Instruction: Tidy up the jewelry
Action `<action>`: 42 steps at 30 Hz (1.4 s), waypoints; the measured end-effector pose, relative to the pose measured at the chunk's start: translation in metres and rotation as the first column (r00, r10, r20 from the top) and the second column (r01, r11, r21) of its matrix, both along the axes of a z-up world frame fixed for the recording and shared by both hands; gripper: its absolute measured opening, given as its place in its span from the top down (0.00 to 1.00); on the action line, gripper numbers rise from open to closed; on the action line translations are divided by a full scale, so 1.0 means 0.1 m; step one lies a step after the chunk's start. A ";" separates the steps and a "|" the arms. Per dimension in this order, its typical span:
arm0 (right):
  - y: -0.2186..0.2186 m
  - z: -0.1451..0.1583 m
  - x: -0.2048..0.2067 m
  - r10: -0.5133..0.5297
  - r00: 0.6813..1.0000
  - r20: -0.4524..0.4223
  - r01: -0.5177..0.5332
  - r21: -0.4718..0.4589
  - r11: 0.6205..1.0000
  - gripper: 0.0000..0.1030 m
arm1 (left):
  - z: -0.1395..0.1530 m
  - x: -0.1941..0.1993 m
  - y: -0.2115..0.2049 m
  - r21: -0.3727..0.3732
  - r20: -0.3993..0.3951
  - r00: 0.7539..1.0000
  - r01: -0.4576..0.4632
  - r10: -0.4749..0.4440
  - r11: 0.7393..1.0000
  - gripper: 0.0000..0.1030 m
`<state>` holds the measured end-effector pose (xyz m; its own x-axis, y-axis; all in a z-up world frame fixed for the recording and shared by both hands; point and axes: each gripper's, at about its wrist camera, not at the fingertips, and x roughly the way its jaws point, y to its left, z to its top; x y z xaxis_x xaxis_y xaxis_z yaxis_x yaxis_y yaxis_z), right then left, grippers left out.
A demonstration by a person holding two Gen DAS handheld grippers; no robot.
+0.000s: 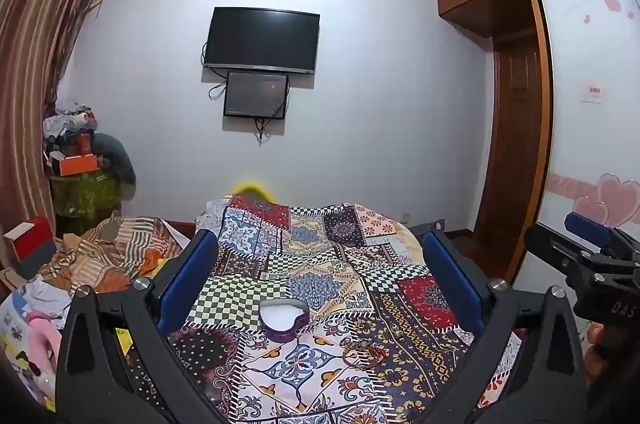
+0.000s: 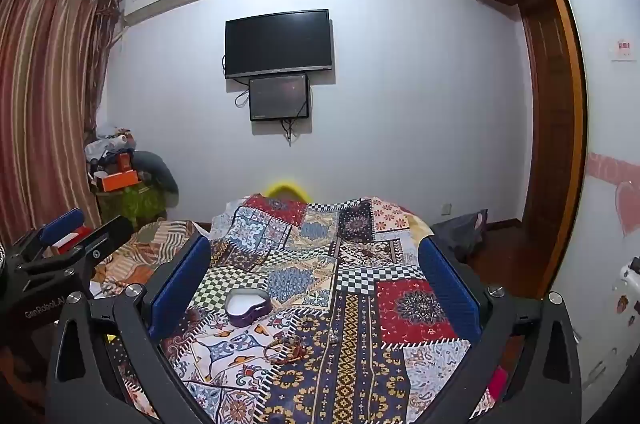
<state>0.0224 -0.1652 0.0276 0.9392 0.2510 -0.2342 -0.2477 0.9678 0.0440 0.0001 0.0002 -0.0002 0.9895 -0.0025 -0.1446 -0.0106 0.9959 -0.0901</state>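
Both claws hung wide open over the quilt, and neither had hold of anything or touched anything.

Nearest the left claw lay the beads, a loose reddish-brown tangle on the bed, at about five o'clock from the heart-shaped box and just beside it, not touching. In the left view that tangle sat a little right of the claw's centre line, at roughly one o'clock. The box itself lay almost dead ahead at twelve, lid off, its white lining showing empty.

From the right claw, the beads lay slightly left, at about eleven o'clock, with a small pale trinket just right of them; what it was, too small to tell. The box sat farther left and beyond, near the left finger.

The tangle had no clear long axis, strung roughly left to right. Neither arm was plainly nearer, by my reading; the beads sat close to both centre lines, so either could drop on them, then carry them the short way up to the box.

Beyond, the quilt ran on toward the wall, with nothing else of the task on it.
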 end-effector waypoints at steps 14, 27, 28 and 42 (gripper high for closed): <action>0.05 -0.14 0.01 -0.005 1.000 -0.009 0.005 -0.009 1.000 0.00 | -0.08 0.08 0.08 -0.001 -0.039 0.999 -0.010 0.010 1.000 0.00; 0.03 -0.08 0.04 0.001 0.999 -0.033 -0.001 -0.012 1.000 0.00 | -0.13 0.13 0.09 -0.002 -0.049 0.999 -0.011 0.011 1.000 0.00; 0.03 -0.08 0.04 0.001 0.999 -0.033 -0.002 -0.013 1.000 0.00 | -0.14 0.13 0.09 -0.002 -0.050 0.999 -0.011 0.011 1.000 0.00; 0.00 -0.07 0.05 0.002 0.999 -0.037 -0.002 -0.011 1.000 0.00 | -0.17 0.17 0.08 -0.002 -0.061 0.998 -0.011 0.011 1.000 0.00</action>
